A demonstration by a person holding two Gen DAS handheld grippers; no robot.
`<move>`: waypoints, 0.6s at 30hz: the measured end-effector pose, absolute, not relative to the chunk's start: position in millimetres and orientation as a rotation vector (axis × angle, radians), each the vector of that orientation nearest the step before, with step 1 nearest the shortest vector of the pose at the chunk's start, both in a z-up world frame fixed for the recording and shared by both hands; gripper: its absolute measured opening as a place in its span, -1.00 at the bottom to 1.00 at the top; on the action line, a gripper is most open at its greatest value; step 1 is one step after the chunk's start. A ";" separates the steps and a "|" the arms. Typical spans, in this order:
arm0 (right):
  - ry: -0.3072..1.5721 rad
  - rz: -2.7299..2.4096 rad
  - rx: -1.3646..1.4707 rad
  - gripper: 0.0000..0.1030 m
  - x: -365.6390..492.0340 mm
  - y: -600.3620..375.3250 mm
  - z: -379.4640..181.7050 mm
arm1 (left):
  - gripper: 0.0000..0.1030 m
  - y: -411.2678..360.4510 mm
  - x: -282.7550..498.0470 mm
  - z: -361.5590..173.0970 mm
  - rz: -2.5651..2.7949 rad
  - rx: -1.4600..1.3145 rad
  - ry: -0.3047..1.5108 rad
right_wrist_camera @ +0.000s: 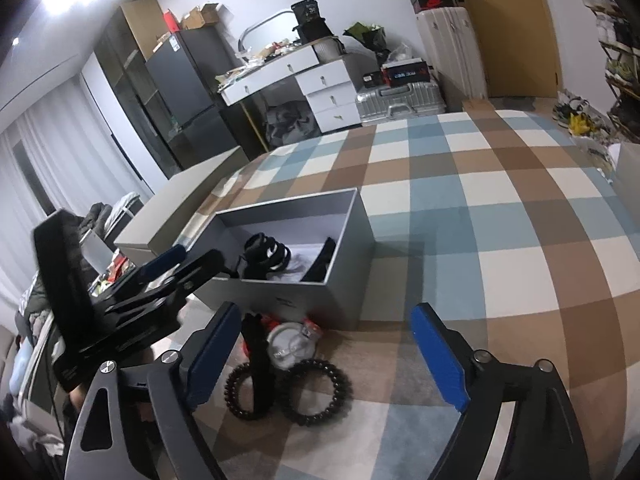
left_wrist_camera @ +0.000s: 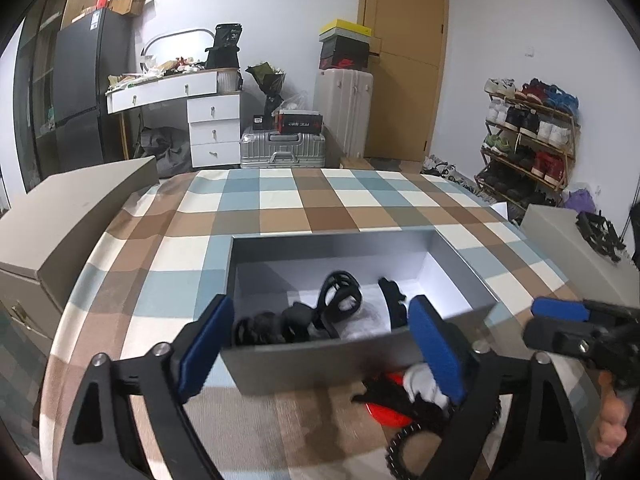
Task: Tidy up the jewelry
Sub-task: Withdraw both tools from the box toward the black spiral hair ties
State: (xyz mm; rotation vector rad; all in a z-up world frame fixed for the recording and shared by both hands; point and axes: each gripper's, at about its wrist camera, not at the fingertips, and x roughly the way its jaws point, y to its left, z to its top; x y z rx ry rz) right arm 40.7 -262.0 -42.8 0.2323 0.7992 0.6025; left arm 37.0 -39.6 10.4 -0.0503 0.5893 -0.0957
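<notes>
Two beaded bracelets (right_wrist_camera: 288,394) are seen on the checked cloth (right_wrist_camera: 480,208) just near of the grey box (right_wrist_camera: 348,280), left of the empty, wide-open right gripper (right_wrist_camera: 324,360); the left gripper (left_wrist_camera: 320,348), also spread, is held over the box's near wall

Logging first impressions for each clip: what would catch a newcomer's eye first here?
Probably the open grey box in the middle of the checked bedspread, with dark accessories piled inside. Next, the two black beaded bracelets lying on the spread in front of the box, beside a small round clear case. Both blue-padded tongs, left and right, hang open near them, holding nothing.
</notes>
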 end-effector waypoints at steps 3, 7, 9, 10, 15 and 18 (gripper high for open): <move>0.808 0.608 0.242 0.75 40.0 -264.7 -43.7 | 0.76 -42.5 27.9 11.0 -0.087 -0.041 0.590; 0.823 0.613 0.254 0.78 39.9 -265.6 -44.9 | 0.76 -42.5 22.4 11.6 -0.079 -0.044 0.614; 0.828 0.617 0.252 0.78 39.7 -264.0 -45.3 | 0.77 -43.0 18.9 12.1 -0.076 -0.044 0.621; 0.833 0.622 0.249 0.78 39.2 -262.2 -45.5 | 0.77 -44.0 16.7 12.1 -0.073 -0.041 0.623; 0.829 0.633 0.211 0.78 32.7 -254.3 -41.2 | 0.77 -45.3 7.7 12.1 -0.052 -0.045 0.623; 0.813 0.642 0.197 0.79 28.5 -253.7 -37.1 | 0.77 -45.4 6.6 15.8 -0.048 -0.042 0.616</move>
